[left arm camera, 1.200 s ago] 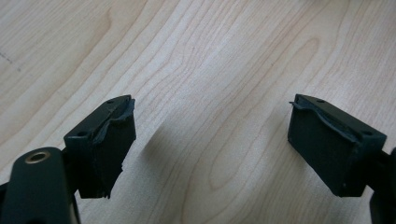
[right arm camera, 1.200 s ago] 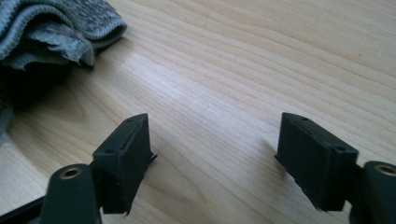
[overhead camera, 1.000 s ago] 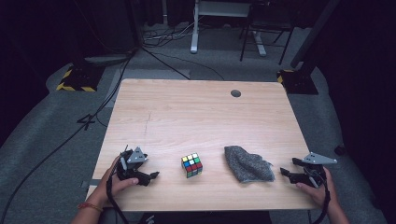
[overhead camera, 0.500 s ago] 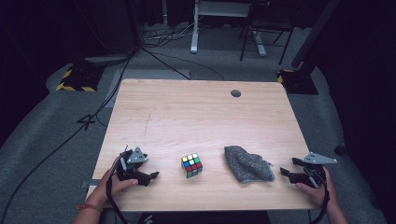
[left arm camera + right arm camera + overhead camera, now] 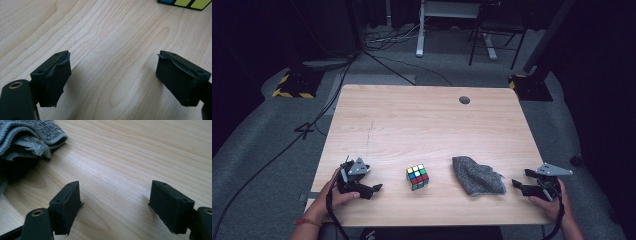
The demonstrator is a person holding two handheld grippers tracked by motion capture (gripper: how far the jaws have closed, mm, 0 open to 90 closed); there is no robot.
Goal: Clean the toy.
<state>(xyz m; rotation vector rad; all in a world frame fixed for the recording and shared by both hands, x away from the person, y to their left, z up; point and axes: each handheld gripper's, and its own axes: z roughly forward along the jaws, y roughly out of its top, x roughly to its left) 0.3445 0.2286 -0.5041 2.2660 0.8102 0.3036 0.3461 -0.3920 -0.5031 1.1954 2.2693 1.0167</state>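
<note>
A colourful puzzle cube (image 5: 417,177) sits near the front middle of the wooden table (image 5: 422,120); its blue and yellow-green edge (image 5: 185,3) shows at the top of the left gripper view. A crumpled grey cloth (image 5: 477,175) lies to the cube's right, and a fold of the cloth (image 5: 27,137) fills the upper left of the right gripper view. My left gripper (image 5: 373,189) rests on the table left of the cube, open, with bare wood between its jaws (image 5: 112,75). My right gripper (image 5: 517,185) rests right of the cloth, open and holding nothing (image 5: 115,200).
A small round dark grommet (image 5: 464,100) is set in the table's far right part. Beyond the table are cables on the grey floor, a yellow-black striped block (image 5: 292,87) at the left and a white desk leg (image 5: 419,30).
</note>
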